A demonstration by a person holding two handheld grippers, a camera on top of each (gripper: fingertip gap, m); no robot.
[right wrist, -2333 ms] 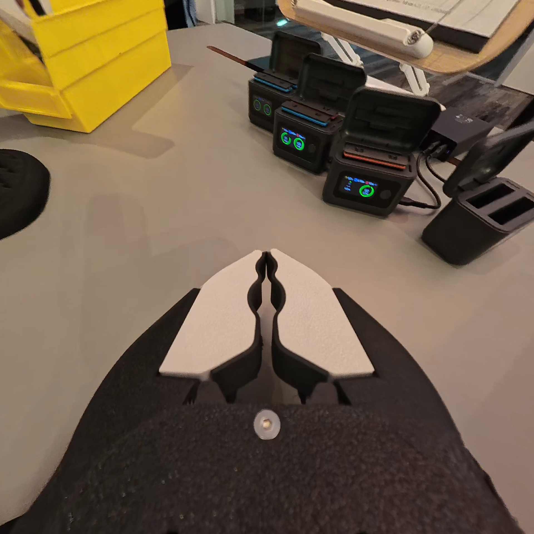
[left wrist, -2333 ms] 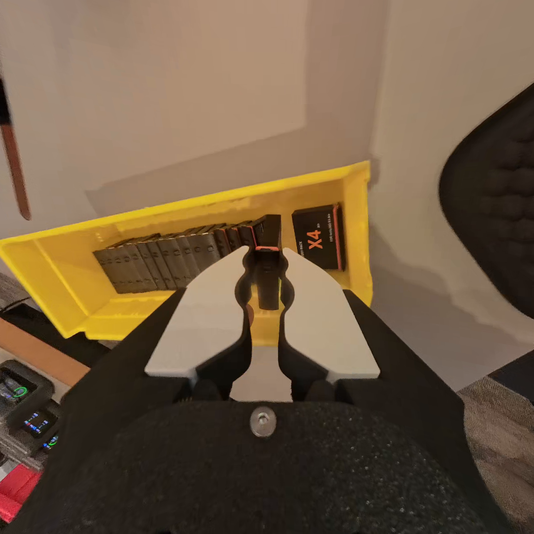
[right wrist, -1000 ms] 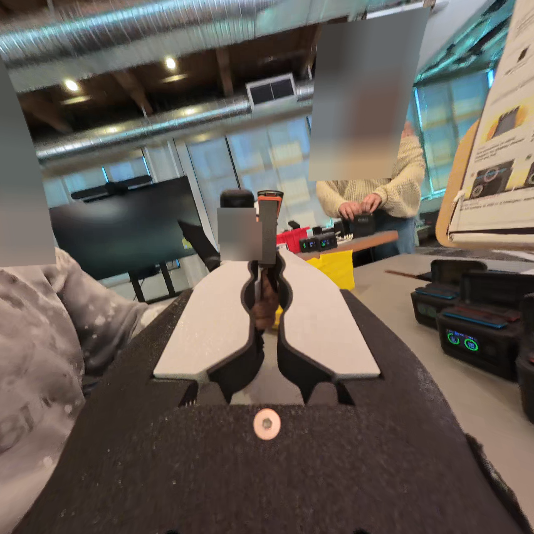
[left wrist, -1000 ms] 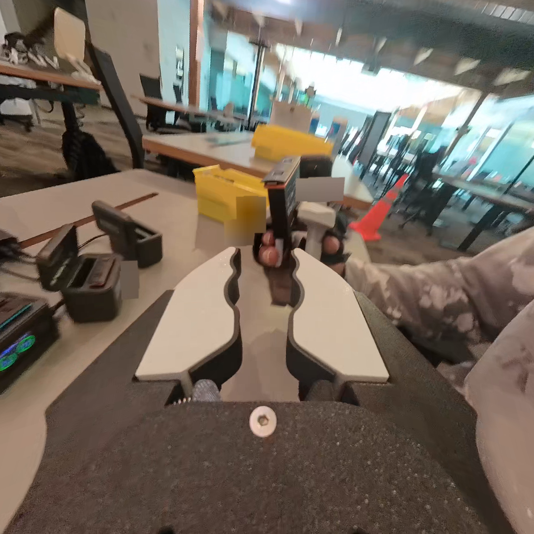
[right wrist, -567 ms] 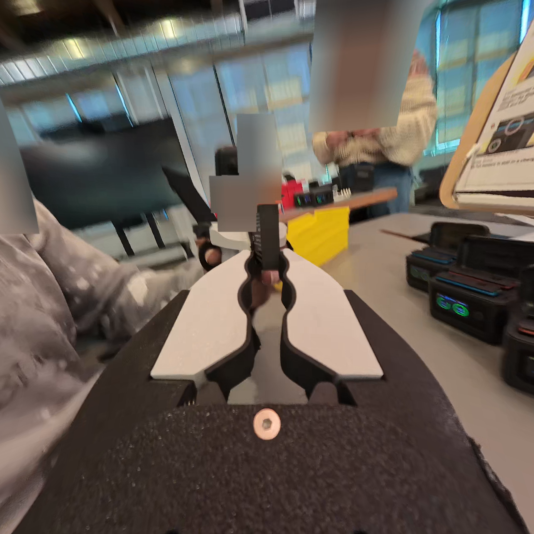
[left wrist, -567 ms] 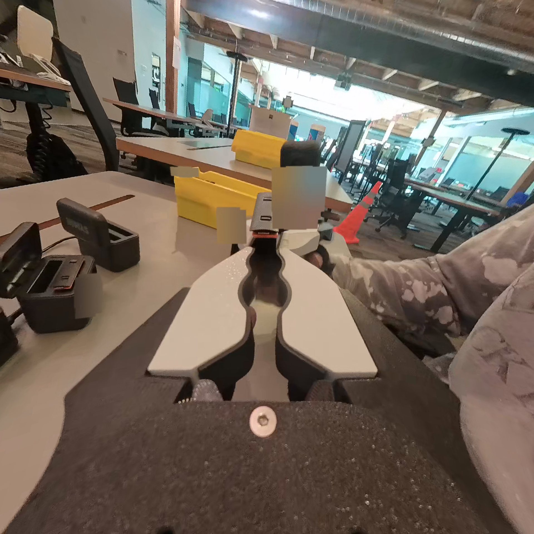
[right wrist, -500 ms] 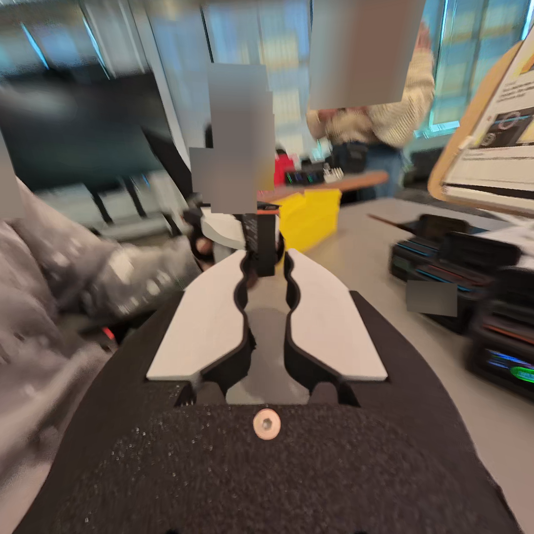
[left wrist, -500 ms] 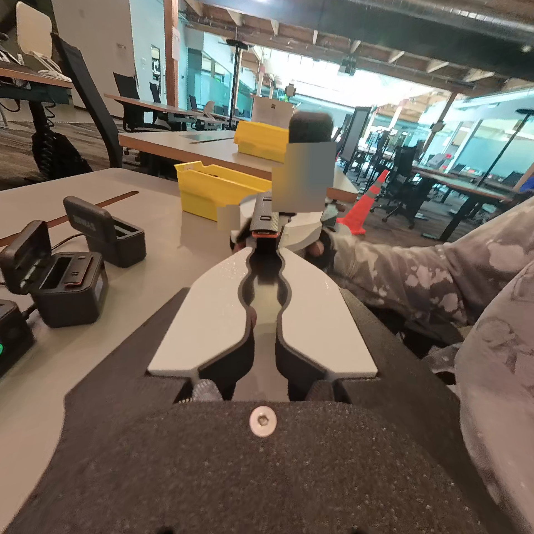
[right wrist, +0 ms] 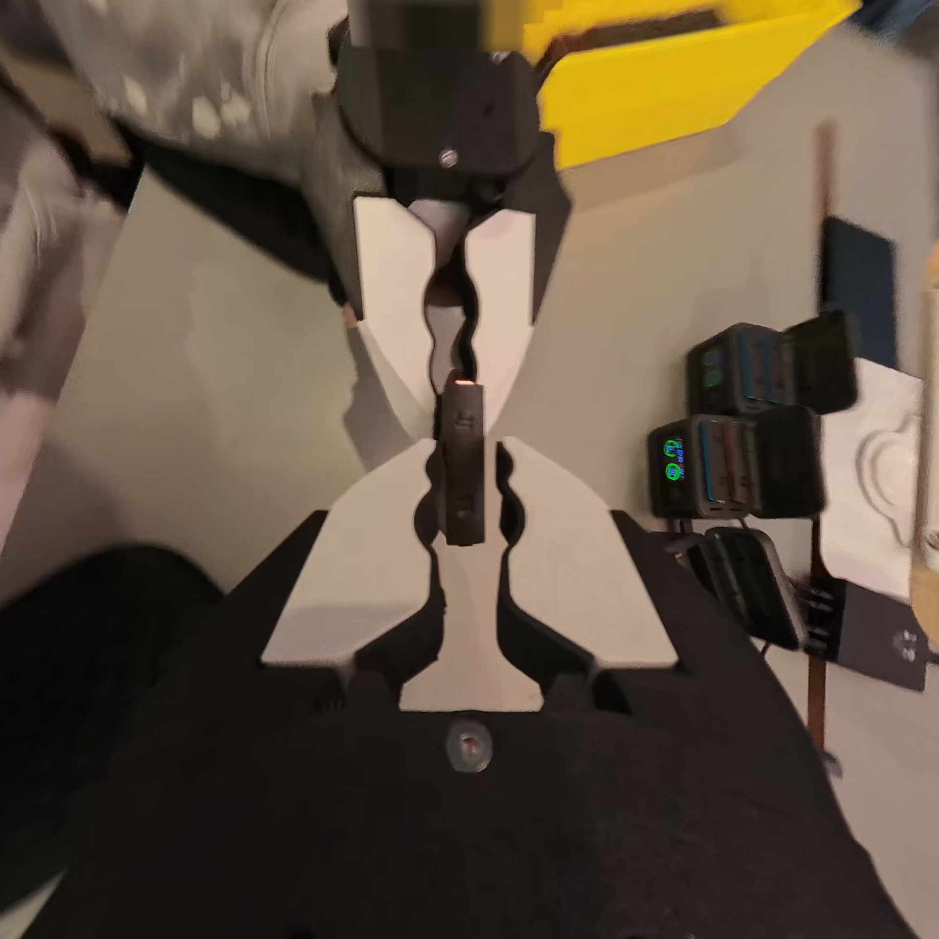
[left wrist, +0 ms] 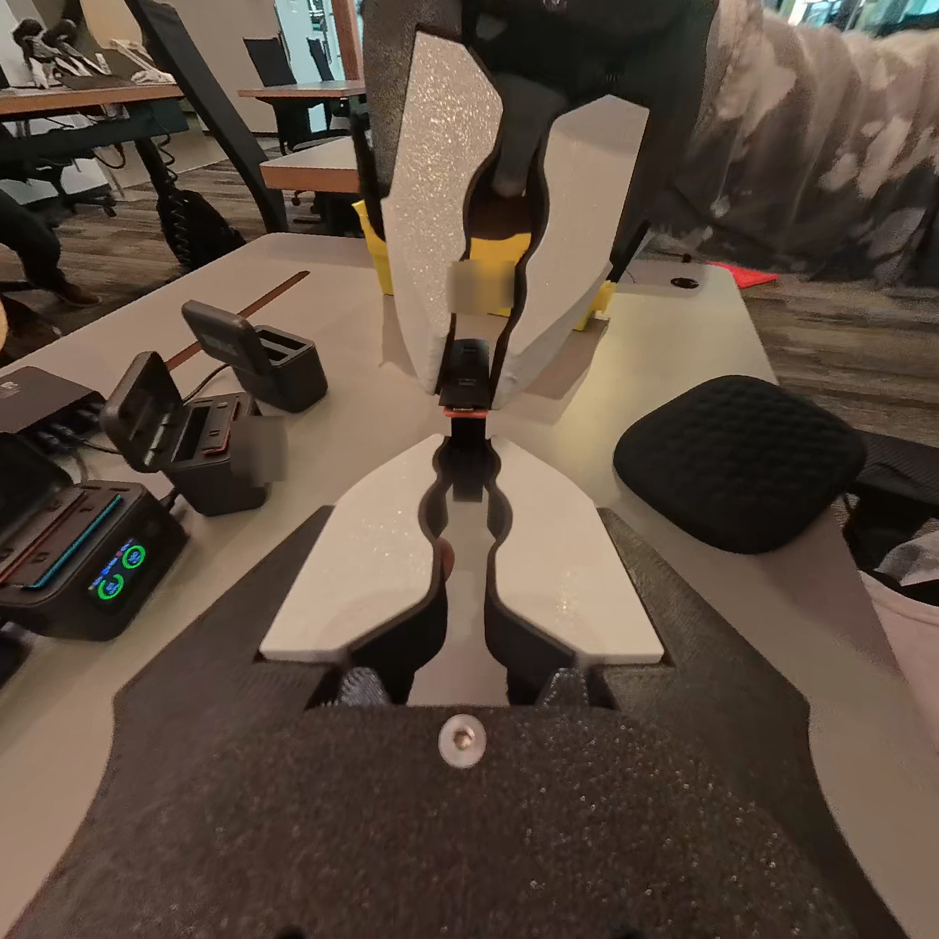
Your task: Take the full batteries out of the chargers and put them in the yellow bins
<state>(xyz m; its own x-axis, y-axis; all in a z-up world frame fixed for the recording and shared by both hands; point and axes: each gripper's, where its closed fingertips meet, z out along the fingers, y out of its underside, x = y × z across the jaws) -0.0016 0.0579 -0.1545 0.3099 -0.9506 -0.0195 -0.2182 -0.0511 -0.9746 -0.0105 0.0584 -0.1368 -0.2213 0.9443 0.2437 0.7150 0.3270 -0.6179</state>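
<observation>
A black battery (left wrist: pixel 465 378) with an orange end hangs above the grey table (left wrist: pixel 660 355), caught between both grippers, which meet tip to tip. My left gripper (left wrist: pixel 465 447) is shut on its near end. My right gripper (left wrist: pixel 465 401) comes down from above and is shut on the other end. In the right wrist view the battery (right wrist: pixel 461 457) lies between my right gripper's tips (right wrist: pixel 467 447), and the left gripper (right wrist: pixel 457 401) pinches its far end. A yellow bin (right wrist: pixel 686 86) stands behind them and also shows in the left wrist view (left wrist: pixel 594 310).
Black chargers stand on the left: one with green rings lit (left wrist: pixel 86 554), one open with batteries in it (left wrist: pixel 203 457), one open farther back (left wrist: pixel 274 366). In the right wrist view they are on the right (right wrist: pixel 711 467). A black padded cushion (left wrist: pixel 737 467) lies at the right. A patterned sleeve (left wrist: pixel 813 127) reaches in above. Less than 4 cm separates the two grippers' tips.
The right gripper carried the battery upright in the air, then both grippers tilted down toward the table and came together. The left gripper now grips the battery's free end.
</observation>
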